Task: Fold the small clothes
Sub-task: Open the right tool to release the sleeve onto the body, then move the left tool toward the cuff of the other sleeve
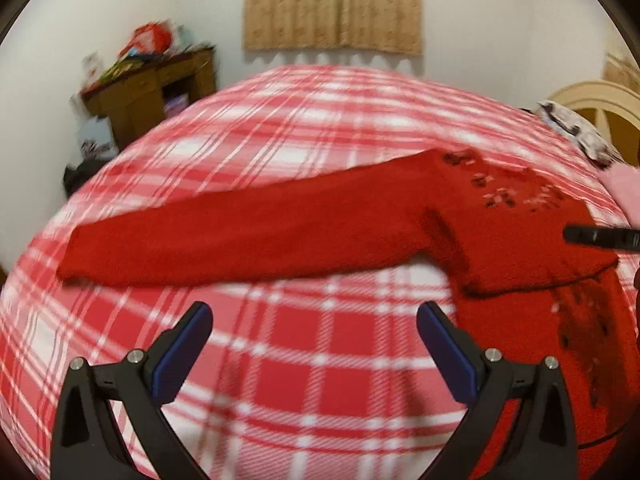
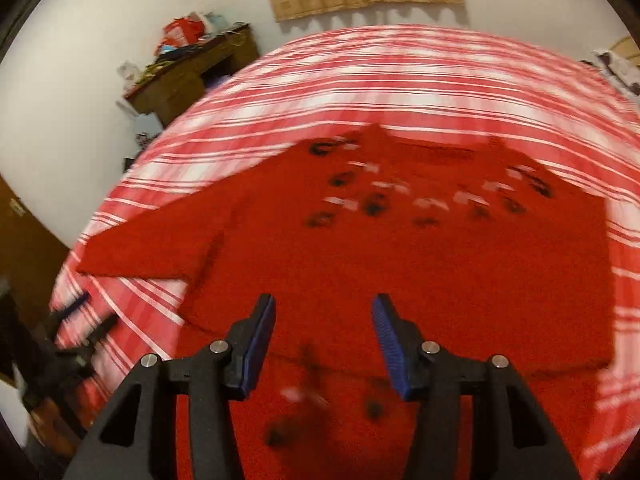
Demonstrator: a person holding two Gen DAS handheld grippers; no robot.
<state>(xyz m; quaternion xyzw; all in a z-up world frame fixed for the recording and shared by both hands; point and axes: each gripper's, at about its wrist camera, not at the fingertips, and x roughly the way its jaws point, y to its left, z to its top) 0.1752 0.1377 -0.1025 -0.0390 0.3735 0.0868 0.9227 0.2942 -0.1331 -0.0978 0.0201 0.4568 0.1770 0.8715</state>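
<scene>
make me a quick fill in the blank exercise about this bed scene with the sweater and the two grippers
1. The red sweater lies on a bedspread with a red and white ____ pattern.
2. The pads of the left gripper are coloured ____.
3. One sleeve of the sweater lies stretched out ____, not folded in.
4. Between the jaws of the right gripper there is ____; they stand open.

Missing words: plaid; blue; straight; nothing

- A red-and-white plaid bedspread [image 1: 304, 360] covers the bed
- A tan patterned curtain [image 1: 332, 4] hangs on the white wall beyond it
- A brown wooden desk [image 1: 152, 88] stands at the left, with a heap of colourful clutter [image 1: 148, 44] on top
- A cream curved headboard [image 1: 600, 100] shows at the right
</scene>
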